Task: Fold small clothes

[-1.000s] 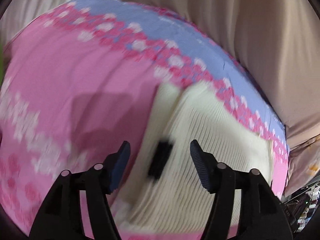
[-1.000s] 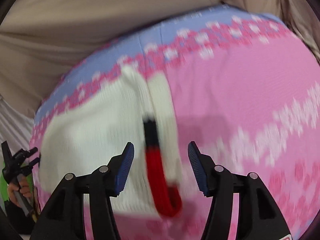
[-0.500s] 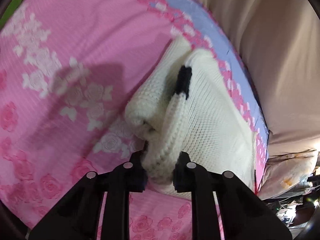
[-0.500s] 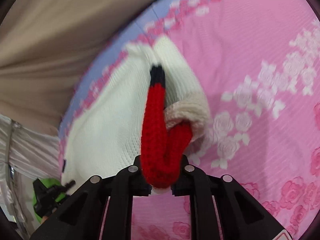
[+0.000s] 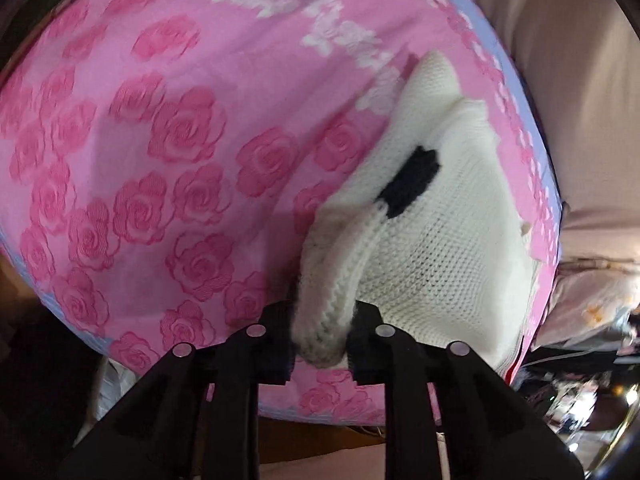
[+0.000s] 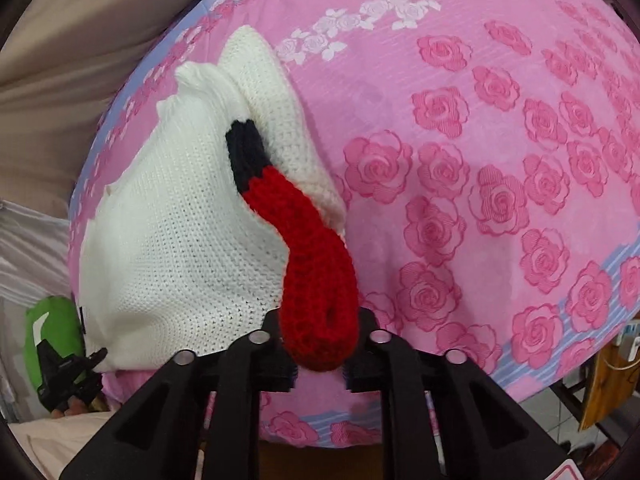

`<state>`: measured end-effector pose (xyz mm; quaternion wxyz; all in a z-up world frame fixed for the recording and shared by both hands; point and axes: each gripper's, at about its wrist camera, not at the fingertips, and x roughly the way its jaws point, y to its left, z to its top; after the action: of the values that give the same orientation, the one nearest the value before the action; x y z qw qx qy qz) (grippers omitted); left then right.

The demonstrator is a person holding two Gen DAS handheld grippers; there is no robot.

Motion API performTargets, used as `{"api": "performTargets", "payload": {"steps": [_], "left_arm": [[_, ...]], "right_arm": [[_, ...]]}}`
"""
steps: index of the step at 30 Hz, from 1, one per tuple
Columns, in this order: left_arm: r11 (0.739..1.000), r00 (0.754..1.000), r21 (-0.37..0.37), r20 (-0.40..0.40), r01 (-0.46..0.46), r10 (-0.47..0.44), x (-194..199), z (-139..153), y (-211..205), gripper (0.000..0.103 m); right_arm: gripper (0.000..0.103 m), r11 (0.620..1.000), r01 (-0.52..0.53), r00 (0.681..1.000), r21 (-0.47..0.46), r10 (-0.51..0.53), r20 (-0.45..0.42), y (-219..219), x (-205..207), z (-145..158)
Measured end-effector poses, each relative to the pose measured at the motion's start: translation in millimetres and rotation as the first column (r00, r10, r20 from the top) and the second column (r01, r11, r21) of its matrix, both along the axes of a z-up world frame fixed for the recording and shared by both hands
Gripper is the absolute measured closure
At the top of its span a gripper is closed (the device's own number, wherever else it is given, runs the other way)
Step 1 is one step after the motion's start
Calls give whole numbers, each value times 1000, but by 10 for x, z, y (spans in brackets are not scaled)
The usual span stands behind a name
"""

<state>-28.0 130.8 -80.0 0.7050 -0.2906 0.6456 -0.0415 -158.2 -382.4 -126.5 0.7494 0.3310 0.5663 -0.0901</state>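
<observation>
A small cream knitted sweater (image 5: 436, 240) lies on a pink rose-patterned bedspread (image 5: 140, 160). My left gripper (image 5: 320, 354) is shut on its cream ribbed edge, next to a black band (image 5: 412, 188), and lifts it off the spread. In the right wrist view the same sweater (image 6: 180, 240) has a red ribbed edge (image 6: 316, 288) joined to a black band (image 6: 244, 152). My right gripper (image 6: 320, 354) is shut on that red edge and holds it raised. The other gripper (image 6: 68, 372) shows at the lower left.
Beige fabric (image 5: 580, 80) borders the bedspread at the back. The bedspread's near edge (image 6: 540, 368) drops off to the floor, with wooden furniture (image 6: 604, 380) at the lower right. A green object (image 6: 52, 328) sits at the left.
Both grippers were open above the sweater a second ago, then closed on its edges. Since then both have pulled the gripped edges up and toward the near side of the bed.
</observation>
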Motion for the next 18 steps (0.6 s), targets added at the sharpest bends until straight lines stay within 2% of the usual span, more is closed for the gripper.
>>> {"api": "performTargets", "payload": {"steps": [1,3,4,6,7,10,12,13,14,15,16,17,18], "left_arm": [[997,999,66,36,36,-38,38,144,-51,78],[983,988,168,124,69,-91,137,436,-127,58],[977,979,205,177,64,-101,199,580,-136,45],[975,957,214,263,66,-122,371,784,-217,42],[976,948,199,286,86,-142,517,837,-301,38],[972,933,195,309,130,-186,898,757,-596,37],[965,938,205,270,164,-217,1155,529,-846,40],[965,942,193,251,178,-223,1221,436,-884,51],[966,946,177,231,187,-226,1282,344,-937,66],[966,951,170,210,193,-227,1340,261,-988,79],[964,955,183,191,192,-226,1359,202,-978,97],[966,957,188,198,177,-214,1360,208,-948,97],[972,956,186,224,147,-187,1379,280,-886,97]], "right_arm": [[76,1000,-3,1000,-20,3,1,-27,9,79],[71,991,-1,999,-132,5,32,-53,20,367],[62,983,5,998,-181,7,66,-66,31,520],[50,977,30,990,-212,0,142,-127,158,742],[50,981,32,985,-192,2,174,-161,302,783],[50,984,-12,978,-179,49,202,-46,802,705],[50,979,-59,979,-193,94,179,89,1069,536],[50,979,-72,984,-190,101,148,135,1221,397],[50,982,-79,986,-172,102,132,161,1269,294],[55,985,-77,989,-153,94,114,188,1339,187],[83,988,-76,990,-133,91,111,187,1361,140],[92,992,-74,986,-100,88,140,176,1368,162],[92,994,-56,982,-92,71,176,135,1344,266]]}}
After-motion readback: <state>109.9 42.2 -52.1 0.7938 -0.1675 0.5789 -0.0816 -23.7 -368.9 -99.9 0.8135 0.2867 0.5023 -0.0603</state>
